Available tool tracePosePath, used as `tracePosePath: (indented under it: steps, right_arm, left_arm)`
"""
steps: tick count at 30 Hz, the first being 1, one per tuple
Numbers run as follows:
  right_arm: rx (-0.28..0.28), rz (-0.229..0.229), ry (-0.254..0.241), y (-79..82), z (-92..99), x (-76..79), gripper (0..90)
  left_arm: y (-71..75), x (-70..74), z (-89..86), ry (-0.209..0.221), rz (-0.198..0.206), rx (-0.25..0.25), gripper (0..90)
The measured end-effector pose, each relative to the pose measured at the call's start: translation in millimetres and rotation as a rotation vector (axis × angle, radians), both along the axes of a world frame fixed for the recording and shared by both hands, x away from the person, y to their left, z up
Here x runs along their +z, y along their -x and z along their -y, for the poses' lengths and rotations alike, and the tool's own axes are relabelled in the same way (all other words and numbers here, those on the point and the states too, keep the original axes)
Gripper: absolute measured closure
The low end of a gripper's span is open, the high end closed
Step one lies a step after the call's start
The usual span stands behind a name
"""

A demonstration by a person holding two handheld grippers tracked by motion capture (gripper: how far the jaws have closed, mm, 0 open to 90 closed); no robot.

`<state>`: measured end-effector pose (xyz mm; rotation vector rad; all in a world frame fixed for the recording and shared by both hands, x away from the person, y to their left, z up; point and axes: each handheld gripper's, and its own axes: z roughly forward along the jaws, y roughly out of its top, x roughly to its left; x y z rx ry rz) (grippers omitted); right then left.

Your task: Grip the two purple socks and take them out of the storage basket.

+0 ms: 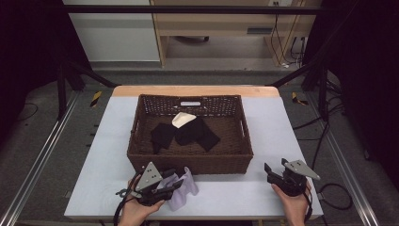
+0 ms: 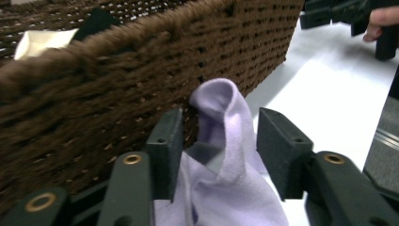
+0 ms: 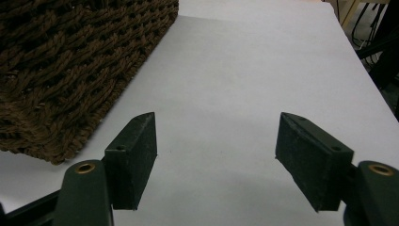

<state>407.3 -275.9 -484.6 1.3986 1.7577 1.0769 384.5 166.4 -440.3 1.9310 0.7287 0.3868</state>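
A lilac cloth (image 1: pixel 187 188) lies bunched on the white table (image 1: pixel 235 193) against the front wall of a brown wicker basket (image 1: pixel 188 162). My left gripper (image 1: pixel 175 182) is at it, jaws open. In the left gripper view the cloth (image 2: pixel 226 188) rises in a fold between the two pads (image 2: pixel 164 150), which stand apart on either side without squeezing it. Near the table's front right corner, my right gripper (image 1: pixel 275 170) is open with nothing between its fingers; in its own view my right gripper (image 3: pixel 216 141) frames bare table only.
Inside the basket lie a black garment (image 1: pixel 188 134) and a cream cloth (image 1: pixel 182 118). The basket wall (image 2: pixel 94 94) stands close in front of the left jaws, and its corner (image 3: pixel 61 61) is left of the right jaws. Metal frame rails flank the table.
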Motion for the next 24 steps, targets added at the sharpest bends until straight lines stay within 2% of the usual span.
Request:
tracePosePath:
  steps: [4, 11, 13, 15, 16, 17, 18, 24]
  right_arm:
    - [-0.001, 0.003, -0.006, 0.4, 0.4, 0.1, 28.8]
    - [-0.001, 0.005, -0.006, 0.5, 0.5, 0.0, 28.4]
    - [-0.001, 0.002, -0.005, 0.4, 0.3, 0.1, 28.3]
    - [-0.003, 0.002, -0.005, 0.4, 0.2, 0.1, 28.3]
    - [-0.002, 0.003, -0.003, 0.2, 0.5, -0.1, 28.1]
    - [-0.002, 0.001, -0.006, 0.2, 0.4, 0.0, 28.1]
    - [-0.003, 0.001, -0.006, 0.2, 0.5, 0.1, 27.9]
    - [-0.008, -0.001, -0.01, -0.3, 1.0, 0.0, 27.3]
  left_arm:
    - [0.0, 2.8, -9.1, 0.014, 0.008, 0.02, 44.6]
    - [3.8, 1.7, -28.3, 0.017, 0.01, 0.059, 42.5]
    - [5.6, -1.7, -40.8, 0.012, 0.006, 0.087, 42.5]
    - [5.8, -2.7, -44.1, 0.007, 0.008, 0.1, 43.1]
    - [5.4, -6.3, -53.7, 0.002, 0.004, 0.138, 43.1]
    - [5.4, -6.3, -53.7, 0.002, 0.004, 0.138, 43.2]
    - [5.1, -9.8, -61.3, -0.002, -0.005, 0.17, 43.4]
    - [5.3, -16.6, -79.0, -0.026, -0.032, 0.22, 45.4]
